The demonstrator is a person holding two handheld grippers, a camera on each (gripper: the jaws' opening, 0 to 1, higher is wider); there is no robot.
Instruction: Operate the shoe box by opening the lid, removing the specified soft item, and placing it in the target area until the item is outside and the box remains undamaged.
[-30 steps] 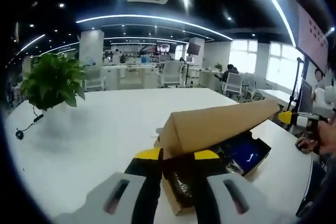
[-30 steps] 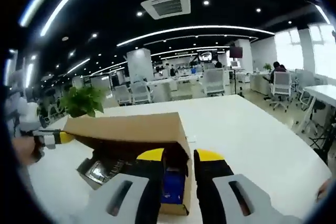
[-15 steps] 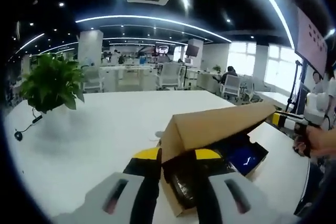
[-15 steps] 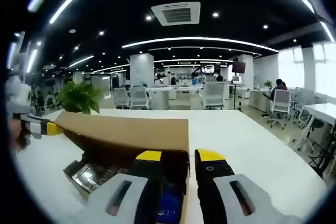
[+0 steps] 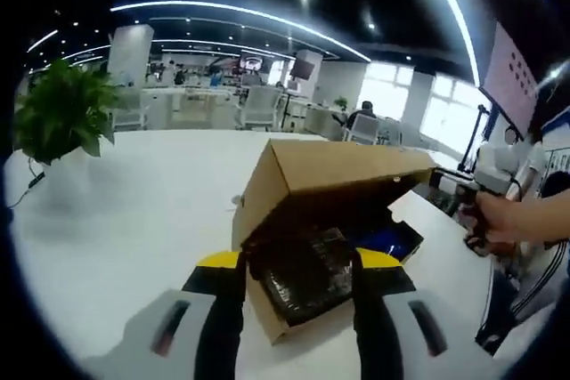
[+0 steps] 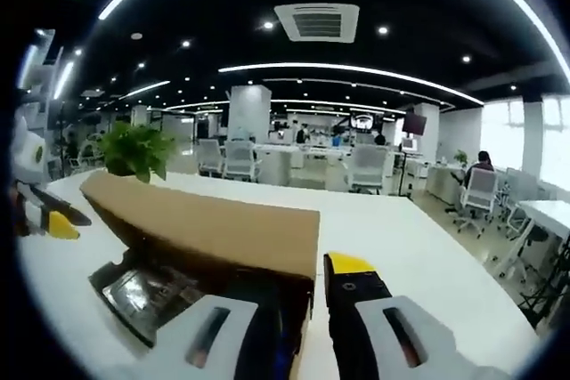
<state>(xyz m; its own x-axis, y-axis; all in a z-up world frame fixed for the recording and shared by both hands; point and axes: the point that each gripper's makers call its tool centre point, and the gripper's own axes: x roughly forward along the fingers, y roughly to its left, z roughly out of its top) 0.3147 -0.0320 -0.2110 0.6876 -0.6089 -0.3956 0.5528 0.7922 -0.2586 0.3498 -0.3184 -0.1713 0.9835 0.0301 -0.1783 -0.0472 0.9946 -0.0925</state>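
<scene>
A cardboard shoe box (image 5: 267, 313) sits on the white table (image 5: 116, 220) with its lid (image 5: 338, 166) raised. Inside lie a black item in shiny plastic (image 5: 303, 273) and a blue item (image 5: 392, 242). My left gripper (image 5: 298, 260) is open, its yellow-tipped jaws either side of the box's near end. In the right gripper view it shows at the left (image 6: 53, 220), apart from the lid (image 6: 205, 224). My right gripper (image 6: 307, 273) holds the lid's end: one jaw is under the cardboard, the other outside. It also shows at the lid's right corner (image 5: 450, 184), held by a hand (image 5: 499, 220).
A potted plant (image 5: 58, 117) stands at the table's far left, also seen behind the lid (image 6: 134, 149). A thin cable (image 5: 31, 184) lies by it. Office chairs and desks fill the room behind. Bare table spreads left of the box.
The lid has risen higher. My left gripper's jaws have spread wider and sit away from the lid's end. The right gripper's left jaw has gone under the lid.
</scene>
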